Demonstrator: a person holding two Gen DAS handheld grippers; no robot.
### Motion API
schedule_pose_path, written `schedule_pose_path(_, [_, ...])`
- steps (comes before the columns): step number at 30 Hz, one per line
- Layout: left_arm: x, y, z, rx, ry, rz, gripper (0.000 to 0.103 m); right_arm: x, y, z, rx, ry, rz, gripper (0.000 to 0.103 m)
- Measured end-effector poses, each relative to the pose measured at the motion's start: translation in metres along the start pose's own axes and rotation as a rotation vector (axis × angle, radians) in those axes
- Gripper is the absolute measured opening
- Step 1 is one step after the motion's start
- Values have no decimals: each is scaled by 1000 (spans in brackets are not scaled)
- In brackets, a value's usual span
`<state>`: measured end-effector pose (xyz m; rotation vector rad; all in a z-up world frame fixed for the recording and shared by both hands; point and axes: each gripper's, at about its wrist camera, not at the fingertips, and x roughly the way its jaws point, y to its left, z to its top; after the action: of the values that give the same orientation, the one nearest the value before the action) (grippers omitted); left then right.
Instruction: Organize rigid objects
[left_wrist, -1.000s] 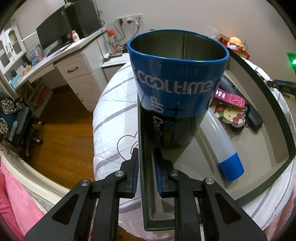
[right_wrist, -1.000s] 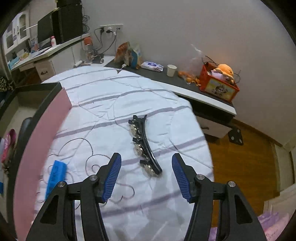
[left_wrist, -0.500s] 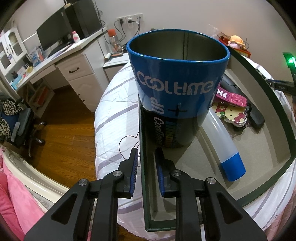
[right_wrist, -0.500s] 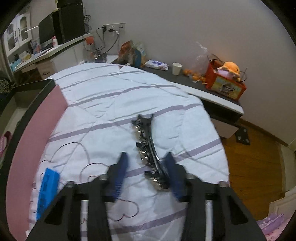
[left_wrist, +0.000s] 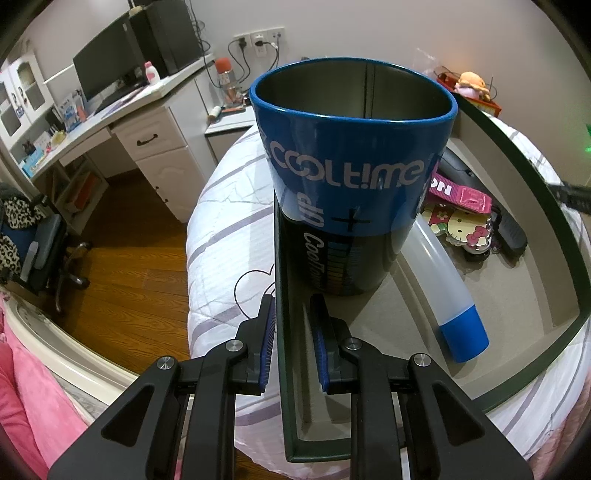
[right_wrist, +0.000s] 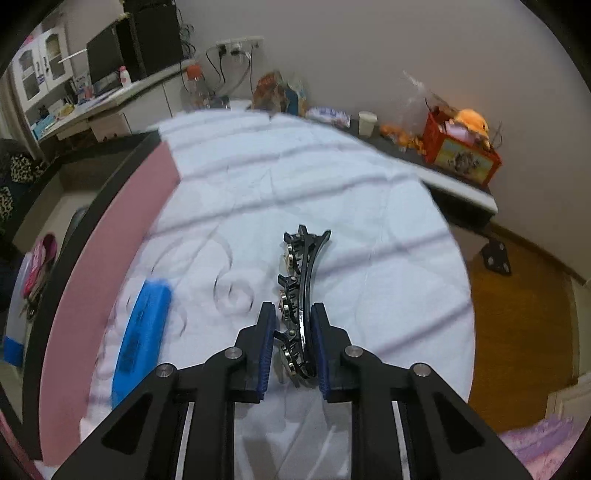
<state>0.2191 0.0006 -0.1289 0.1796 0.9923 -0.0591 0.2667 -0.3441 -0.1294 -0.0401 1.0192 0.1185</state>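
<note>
light: even, soft indoor, moderately bright | glare: faint sheen on blue cup (left_wrist: 351, 173) | shadows: soft, short | blur: left view sharp; right view motion-smeared across bedspread (right_wrist: 332, 192) | distortion: strong fisheye bending, dark vignetted corners

The blue cup (left_wrist: 351, 177) is showing "COOLT!ME" in white letters around its upper band, with "CoolTime" running sideways down its dark lower half. A pink strap (left_wrist: 460, 195) behind it is showing the letters "NO"; the rest is hidden.
</note>
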Motion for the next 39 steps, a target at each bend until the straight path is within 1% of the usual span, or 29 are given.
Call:
schedule_pose_path(3, [0,0,0,0,-1,-1,19,-7,8,-14,1,15,-7,20])
schedule_pose_path(5, [1,0,0,0,0,-2,19,-10,10,-17,3,8,-11,20])
schedule_pose_path(11, [1,-1,1,-3,2,-5,19,-4,7,-12,8,-5,-10,20])
schedule_pose_path(15, [2,-1,0,-6,2,-9,19,-1,7,-8,8,-10,-10,22])
schedule_pose_path(18, [2,0,0,-6,2,-10,19,-1,10,-9,4,-21,-19,21])
schedule_pose_path(19, [2,0,0,-7,4,-13,19,-3,11,-10,3,-40,-26,19])
schedule_pose_path(20, [2,1,0,-7,4,-14,19,-6,12,-12,7,-61,-35,18])
schedule_pose_path(22, [1,1,0,-7,4,-15,19,-11,15,-14,9,-81,-63,18])
schedule_pose_path(25, [1,1,1,-3,3,-15,19,-19,18,-15,4,-100,-71,18])
schedule_pose_path(29, [0,0,1,2,3,-13,20,-37,26,-13,-10,-137,-63,18])
schedule_pose_path(30, [0,0,1,2,3,-12,20,-42,30,-12,-16,-148,-56,17])
schedule_pose_path(32, [0,-1,1,2,3,-14,20,-53,37,-10,-32,-175,-38,7])
schedule_pose_path(34, [0,-1,1,2,3,-12,20,-67,47,-9,-54,-219,-22,7])
schedule_pose_path(37, [0,-1,1,2,3,-12,20,-81,62,-5,-99,-240,-12,7])
schedule_pose_path(39, [0,-1,1,2,2,-12,20,-81,68,-2,-116,-226,-14,7])
